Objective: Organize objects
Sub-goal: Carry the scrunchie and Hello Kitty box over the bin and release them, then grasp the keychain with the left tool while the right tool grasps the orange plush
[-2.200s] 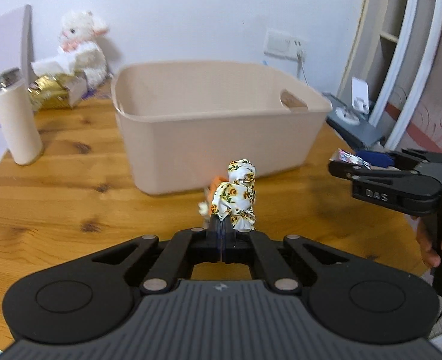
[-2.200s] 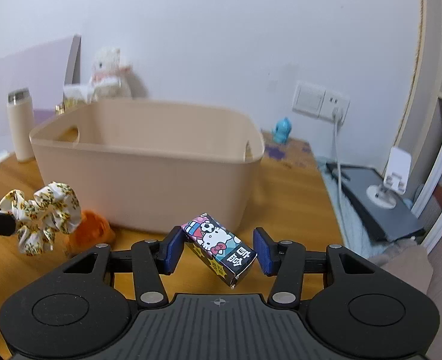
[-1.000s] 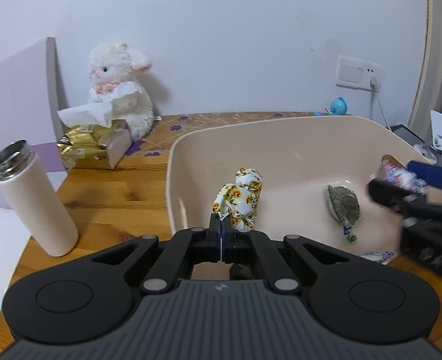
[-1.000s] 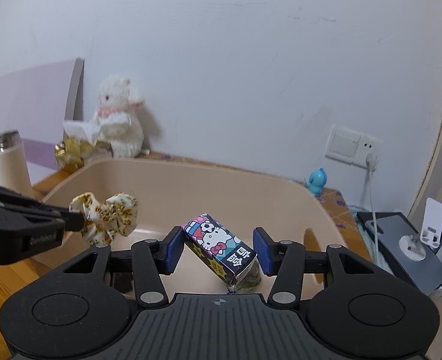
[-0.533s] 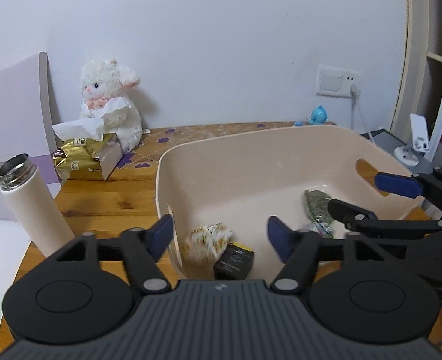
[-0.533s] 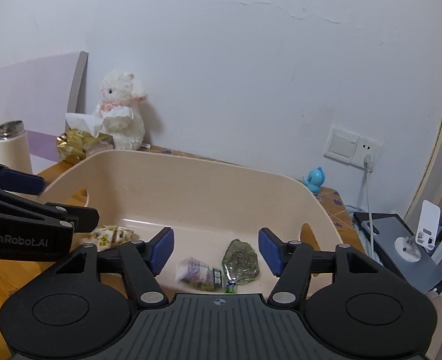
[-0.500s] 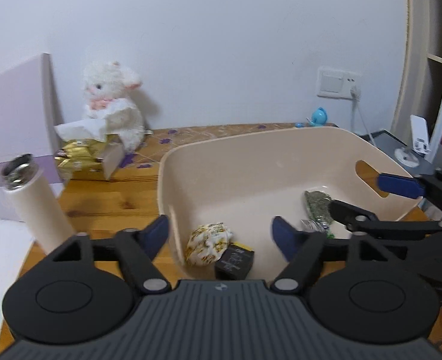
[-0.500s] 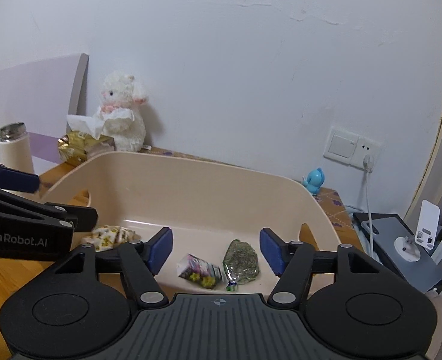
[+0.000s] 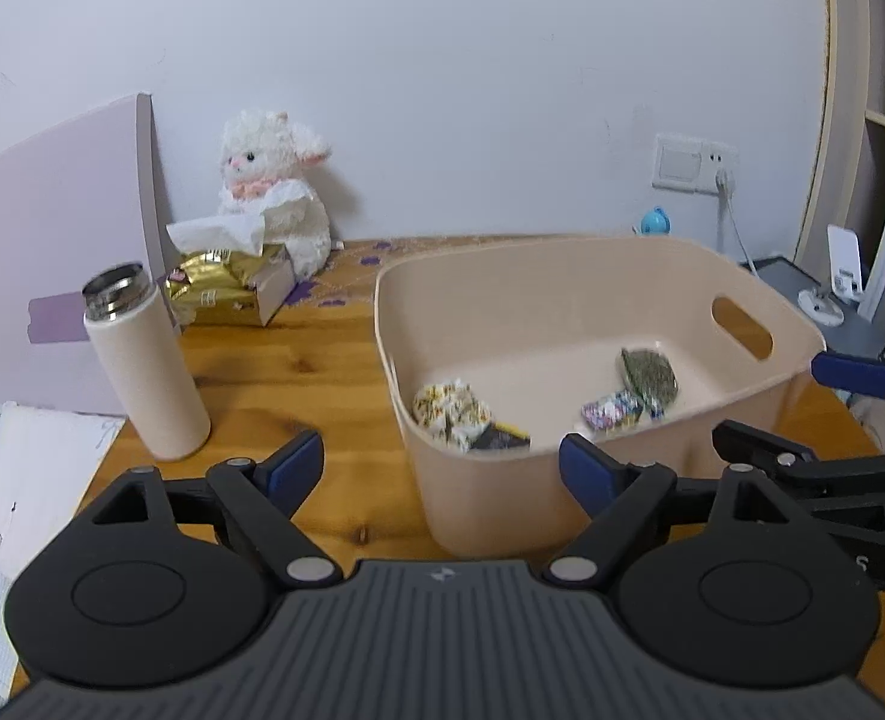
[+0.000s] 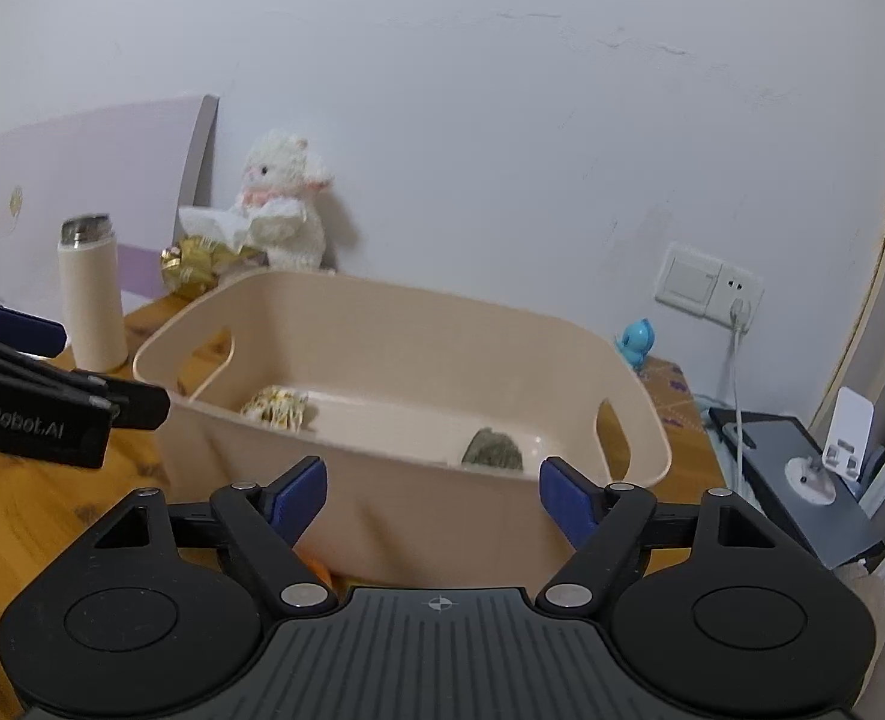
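Left tool (image 9: 441, 461) wide and empty over the desk (image 9: 274, 378), bin (image 9: 562, 498) already holds floral scrunchie (image 9: 449, 411), dark packet (image 9: 498, 437), cartoon box (image 9: 611, 411) and green pouch (image 9: 649, 373), right tool (image 10: 434, 495) wide, empty; orange item (image 10: 316, 570) apparently left outside.

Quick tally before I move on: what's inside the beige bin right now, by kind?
In the beige bin:
Floral scrunchie: 1
Small black box: 1
Cartoon-print box: 1
Green packet: 1
Total: 4
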A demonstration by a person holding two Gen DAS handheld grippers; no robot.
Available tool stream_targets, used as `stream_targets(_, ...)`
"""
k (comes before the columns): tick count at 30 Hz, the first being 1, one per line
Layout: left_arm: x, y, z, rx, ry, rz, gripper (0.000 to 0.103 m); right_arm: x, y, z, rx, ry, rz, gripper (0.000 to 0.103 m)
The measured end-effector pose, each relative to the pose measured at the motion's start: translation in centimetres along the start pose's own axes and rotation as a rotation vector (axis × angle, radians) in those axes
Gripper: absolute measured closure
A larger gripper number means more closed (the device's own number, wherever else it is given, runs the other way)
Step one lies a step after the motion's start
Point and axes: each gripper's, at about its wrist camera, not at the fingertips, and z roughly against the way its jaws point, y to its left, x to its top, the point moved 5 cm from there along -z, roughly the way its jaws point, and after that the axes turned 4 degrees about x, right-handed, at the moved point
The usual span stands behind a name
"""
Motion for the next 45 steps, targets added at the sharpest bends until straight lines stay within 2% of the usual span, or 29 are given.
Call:
stream_targets(10, -4.6, -0.2, -2.9, 0.005, 0.108, -0.024, 0.013, -4.2, 1.3, -3.0, 0.039, 0.123, 0.018, 0.024)
stream_targets(15, -5.8, -0.3, -4.3, 0.02, 0.139, -0.028, 0.013, -5.2, 1.9, -4.4, 0.057, 0.149, 0.018, 0.024)
stream_targets(20, -6.1, -0.2, -4.5, 0.038, 0.128, -0.007, 0.013, -5.3, 2.1, -5.4, 0.073, 0.148, 0.015, 0.024)
stream_targets(26, -6.4, -0.2, -5.0, -0.002, 0.153, 0.022, 0.013, -6.4, 1.9, -7.4, 0.065, 0.185, 0.022, 0.024)
stream_targets(31, -6.5, -0.2, -5.1, -0.003, 0.15, 0.026, 0.013, -7.3, 1.6, -8.0, 0.068, 0.203, 0.026, 0.023)
stream_targets(37, -6.4, -0.4, -5.0, -0.001, 0.14, 0.02, 0.013, -7.8, 1.0, -7.8, 0.009, 0.205, 0.068, 0.022)
stream_targets(45, -6.6, -0.9, -5.2, 0.0, 0.147, 0.018, 0.013, -8.9, -1.6, -7.1, -0.065, 0.223, 0.042, 0.022)
